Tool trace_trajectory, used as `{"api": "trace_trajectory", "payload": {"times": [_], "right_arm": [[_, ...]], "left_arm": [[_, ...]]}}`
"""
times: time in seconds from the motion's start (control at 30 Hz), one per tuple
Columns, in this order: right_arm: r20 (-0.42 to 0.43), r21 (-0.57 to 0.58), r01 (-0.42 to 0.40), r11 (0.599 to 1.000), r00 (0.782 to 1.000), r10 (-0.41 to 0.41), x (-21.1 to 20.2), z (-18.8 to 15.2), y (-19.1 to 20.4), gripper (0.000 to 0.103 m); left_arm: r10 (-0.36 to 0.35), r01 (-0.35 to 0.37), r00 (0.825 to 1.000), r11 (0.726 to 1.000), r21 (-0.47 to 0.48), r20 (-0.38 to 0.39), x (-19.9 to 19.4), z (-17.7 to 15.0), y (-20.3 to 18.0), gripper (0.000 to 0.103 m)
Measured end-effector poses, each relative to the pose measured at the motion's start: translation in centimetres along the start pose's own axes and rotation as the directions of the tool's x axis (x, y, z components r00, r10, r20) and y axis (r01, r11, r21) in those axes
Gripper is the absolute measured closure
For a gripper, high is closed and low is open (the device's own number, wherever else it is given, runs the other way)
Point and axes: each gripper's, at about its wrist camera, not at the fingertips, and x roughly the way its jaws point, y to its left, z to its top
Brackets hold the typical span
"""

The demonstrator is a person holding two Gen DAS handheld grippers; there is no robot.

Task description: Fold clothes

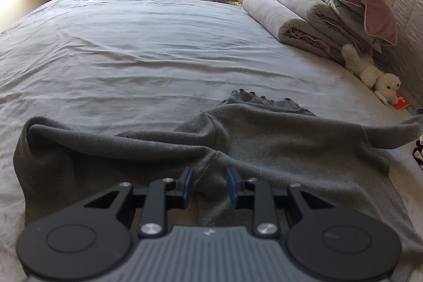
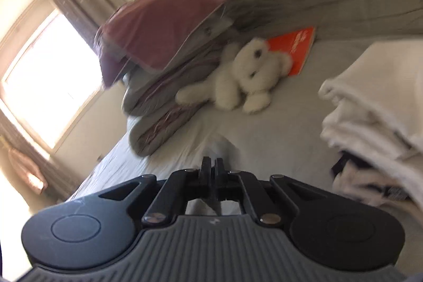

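Item: grey garment (image 1: 264,144), lower centre of frame, spread rumpled on bed sheet (image 1: 132,49). Your left gripper (image 1: 208,183): jaws narrowly parted astride a fabric ridge, grip uncertain. Your right gripper (image 2: 211,171): closed, empty. Step: first fold, likely; next, pinch an edge.

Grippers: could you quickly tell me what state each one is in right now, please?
Left gripper: open, jaws either side of a fold of the grey garment.
Right gripper: shut, holding nothing.
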Motion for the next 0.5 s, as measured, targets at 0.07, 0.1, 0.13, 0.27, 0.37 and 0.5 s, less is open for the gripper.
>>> {"api": "trace_trajectory", "payload": {"times": [0.07, 0.1, 0.13, 0.27, 0.37, 0.5], "right_arm": [[0.031, -0.021, -0.037, 0.999, 0.999, 0.038, 0.1, 0.9, 0.6, 0.101], [0.013, -0.053, -0.030, 0.998, 0.999, 0.031, 0.5, 0.8, 1.0, 0.101], [-0.005, -0.084, -0.024, 0.996, 1.000, 0.023, 1.0, 0.8, 1.4, 0.101], [-0.094, -0.098, -0.030, 0.995, 0.995, 0.021, 3.4, -0.6, 1.1, 0.101], [-0.187, -0.194, -0.155, 0.969, 0.975, 0.118, 4.5, -2.3, 3.2, 0.089], [-0.392, -0.416, -0.322, 0.850, 0.908, 0.152, 7.0, -7.2, 8.5, 0.047]], "left_arm": [[-0.044, 0.044, 0.999, 0.999, -0.016, 0.008, 0.0, 0.9, 0.5, 0.065], [-0.057, 0.057, 0.998, 0.998, -0.027, 0.010, 0.1, 1.6, 0.7, 0.061], [-0.069, 0.070, 0.998, 0.997, -0.038, 0.012, 0.2, 2.3, 1.0, 0.060], [-0.091, 0.092, 0.996, 0.993, -0.073, 0.009, 2.3, 6.2, 0.8, 0.055], [-0.083, 0.083, 0.995, 0.996, 0.009, -0.047, 6.1, 8.3, -1.1, 0.049], [-0.041, 0.055, 0.987, 0.995, 0.088, -0.154, 11.9, 8.8, -2.5, 0.048]]}}
